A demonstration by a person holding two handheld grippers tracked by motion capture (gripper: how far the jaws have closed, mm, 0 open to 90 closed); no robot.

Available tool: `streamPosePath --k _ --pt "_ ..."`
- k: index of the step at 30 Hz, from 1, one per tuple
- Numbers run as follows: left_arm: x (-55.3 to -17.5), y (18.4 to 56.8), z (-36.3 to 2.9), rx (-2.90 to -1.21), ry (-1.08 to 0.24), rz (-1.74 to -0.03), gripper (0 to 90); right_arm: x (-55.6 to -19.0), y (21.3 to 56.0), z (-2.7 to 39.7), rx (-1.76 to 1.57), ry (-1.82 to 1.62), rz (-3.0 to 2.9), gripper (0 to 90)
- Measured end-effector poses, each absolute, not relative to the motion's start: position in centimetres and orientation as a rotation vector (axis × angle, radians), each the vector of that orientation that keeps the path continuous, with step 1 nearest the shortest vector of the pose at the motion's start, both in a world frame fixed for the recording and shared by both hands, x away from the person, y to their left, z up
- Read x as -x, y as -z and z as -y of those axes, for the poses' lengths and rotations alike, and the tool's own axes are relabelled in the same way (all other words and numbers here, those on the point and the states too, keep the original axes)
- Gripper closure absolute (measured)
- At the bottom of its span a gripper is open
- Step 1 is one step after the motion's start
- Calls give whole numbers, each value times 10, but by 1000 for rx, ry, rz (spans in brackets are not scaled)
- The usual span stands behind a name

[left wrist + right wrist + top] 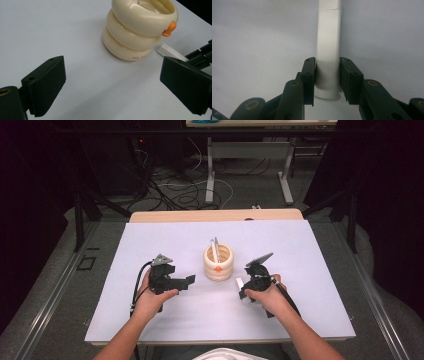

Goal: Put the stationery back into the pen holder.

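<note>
Right gripper [327, 77] is closing on a white tube [328, 50]: the tube is lying between its fingers [309, 75] on the sheet, with both pads at or nearly at its sides. I cannot tell for certain that they are pressing. The tube's flat cap end is sitting just behind the fingertips, and its body is running away ahead of them. In the high view the right gripper [246, 287] is resting low on the sheet [150, 330], the white tube [240, 283] peeking out at its tip.

Left gripper [112, 87] is standing wide, gripping nothing; the cup [140, 27] is sitting ahead of its fingers [47, 85], apart from them.

Progress, as judged: the work looks like loading the cup. One long white item [215, 251] is already standing in the cup [218, 263]. The tube is not yet lifted; grasp being made, then lift, carry and drop into the cup are remaining.

Count:
- cups: one, cream, three-ringed, orange knob [170, 28] on rim
- items in cup: one seen for sure
- tubes on sheet: one
- grippers: two
</note>
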State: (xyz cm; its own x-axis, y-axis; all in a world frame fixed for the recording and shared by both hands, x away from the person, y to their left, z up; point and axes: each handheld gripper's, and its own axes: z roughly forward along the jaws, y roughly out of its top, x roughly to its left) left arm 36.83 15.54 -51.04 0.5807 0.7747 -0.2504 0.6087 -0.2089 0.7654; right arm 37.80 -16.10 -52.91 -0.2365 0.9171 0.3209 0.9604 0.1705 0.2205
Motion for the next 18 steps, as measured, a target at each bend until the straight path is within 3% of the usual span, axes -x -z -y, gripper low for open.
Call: streamPosePath --k 18 --pt "-368 511 -156 -1914 -225 -1123 66 -380 523 168 1858 619 2257 674"
